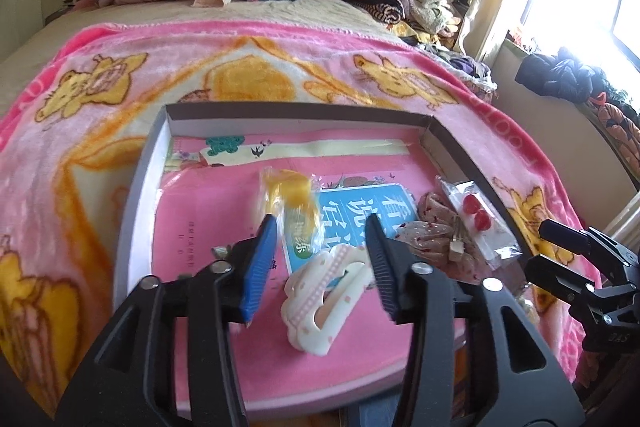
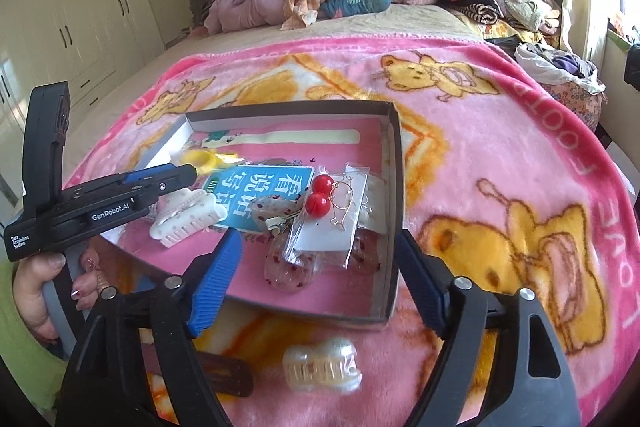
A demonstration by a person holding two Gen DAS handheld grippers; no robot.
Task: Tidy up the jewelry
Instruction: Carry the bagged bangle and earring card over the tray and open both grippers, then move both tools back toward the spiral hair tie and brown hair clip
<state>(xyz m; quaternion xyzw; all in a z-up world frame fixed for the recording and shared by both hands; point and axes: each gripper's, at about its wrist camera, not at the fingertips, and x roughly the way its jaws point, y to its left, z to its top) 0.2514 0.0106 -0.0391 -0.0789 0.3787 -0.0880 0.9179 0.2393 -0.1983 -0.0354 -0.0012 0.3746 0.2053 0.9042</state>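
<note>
Left gripper (image 1: 320,259): held over the near half of the box; jaws spread wide, nothing gripped. A white hair claw clip (image 1: 320,301) is seen lying between and below the two fingers, on the pink lining.
Right gripper (image 2: 316,287): held over the near right corner of the box; jaws spread wide, nothing gripped.
Box (image 2: 394,163): a shallow cardboard tray set on the pink blanket (image 2: 500,155) on the bed; its floor is covered by a pink printed sheet with a blue label (image 2: 256,195).
Yellow item in clear wrap (image 1: 292,199): laid in the box, far of the white clip, just past the left fingertip.
Red bead earrings (image 2: 318,195): on a white card in a clear sleeve, in the right part of the box, resting on a pink spotted scrunchie (image 2: 284,267).
Pearly claw clip (image 2: 320,367): outside the box, on the blanket, just near of its front wall.
Brown hair clip (image 2: 228,375): outside the box, on the blanket, left of the pearly clip.
Person's hand (image 2: 48,291): wrapped around the left gripper's handle, at the left edge of the right wrist view.
</note>
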